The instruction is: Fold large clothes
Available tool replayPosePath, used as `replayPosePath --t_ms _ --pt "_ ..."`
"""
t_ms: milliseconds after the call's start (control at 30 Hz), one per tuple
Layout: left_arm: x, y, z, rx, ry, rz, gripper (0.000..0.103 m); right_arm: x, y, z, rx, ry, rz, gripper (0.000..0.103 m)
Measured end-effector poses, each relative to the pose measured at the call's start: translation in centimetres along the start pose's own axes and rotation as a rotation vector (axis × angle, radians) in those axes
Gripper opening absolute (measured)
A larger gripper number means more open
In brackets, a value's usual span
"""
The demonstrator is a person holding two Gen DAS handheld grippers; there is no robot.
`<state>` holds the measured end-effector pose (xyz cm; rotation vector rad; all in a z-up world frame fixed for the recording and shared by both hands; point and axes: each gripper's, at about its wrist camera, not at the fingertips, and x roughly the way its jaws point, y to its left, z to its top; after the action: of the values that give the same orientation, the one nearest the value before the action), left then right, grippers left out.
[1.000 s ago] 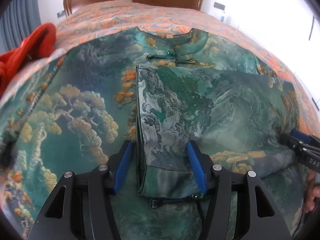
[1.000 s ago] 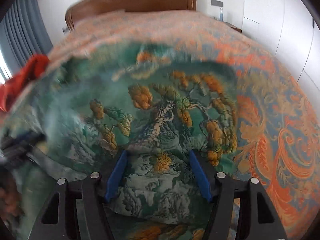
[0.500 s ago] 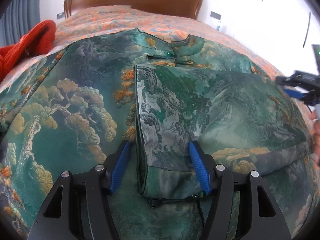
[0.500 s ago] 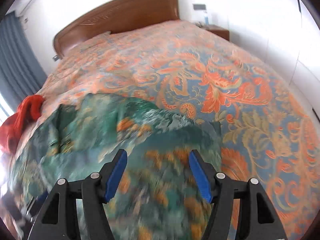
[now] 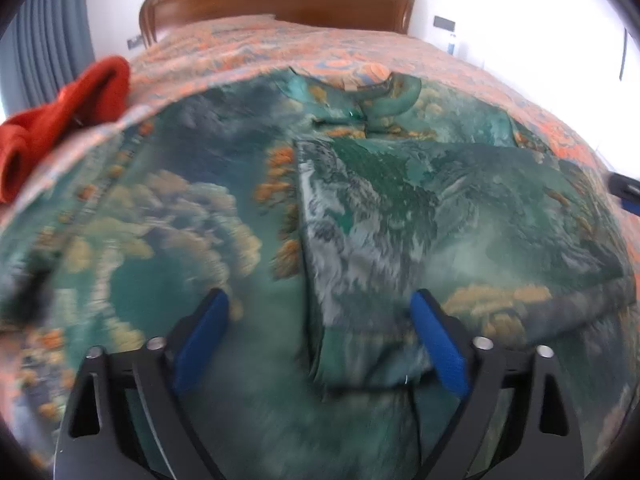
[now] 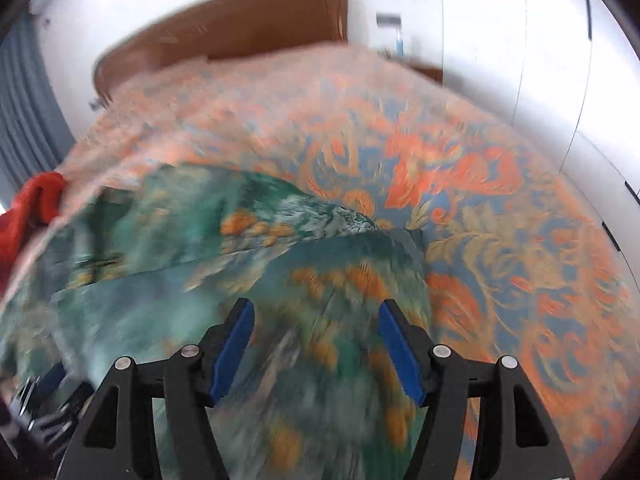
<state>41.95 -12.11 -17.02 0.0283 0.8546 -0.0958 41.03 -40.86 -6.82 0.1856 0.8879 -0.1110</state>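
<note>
Green landscape-print garment (image 5: 420, 216) lay half-folded on the bed — thin, limp, probably slippery; best taken at the folded edge. Left gripper (image 5: 320, 340) and right gripper (image 6: 316, 348) both had jaws wide, holding nothing.

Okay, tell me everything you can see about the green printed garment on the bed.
The green garment looks like satiny brocade printed with teal mountains and orange-gold trees. It lies spread on the orange floral bedspread, its dark-edged collar toward the headboard. The panel on its right side is folded over the middle. Neither open hand-held gripper grips it.
</note>
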Motion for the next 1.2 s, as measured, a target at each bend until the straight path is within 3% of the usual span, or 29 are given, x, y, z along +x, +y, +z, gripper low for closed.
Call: replayPosePath --t_ms 167,333,600,833,1200 --pt "-6.4 1.5 -1.5 0.008 -0.002 -0.067 0.096 -9.7 1.7 -5.6 -0.090 -0.102 0.061 0.066" --pt "-14.9 4.3 -5.5 -0.017 -0.033 -0.139 0.098 -19.2 4.0 -13.9 -0.166 -0.181 0.076 0.071" --pt "-24.4 9.4 -11.2 -0.034 -0.094 -0.108 0.099 -28.7 7.6 -24.8 -0.167 -0.269 0.047 0.077" --pt "-26.5 14.5 -14.0 -0.100 -0.105 -0.043 0.100 -31.4 11.5 -28.8 -0.259 -0.251 0.066 0.077" --pt "-24.2 22.1 -15.2 -0.227 -0.049 0.031 0.100 -29.9 15.1 -29.7 -0.241 -0.171 0.131 0.078"
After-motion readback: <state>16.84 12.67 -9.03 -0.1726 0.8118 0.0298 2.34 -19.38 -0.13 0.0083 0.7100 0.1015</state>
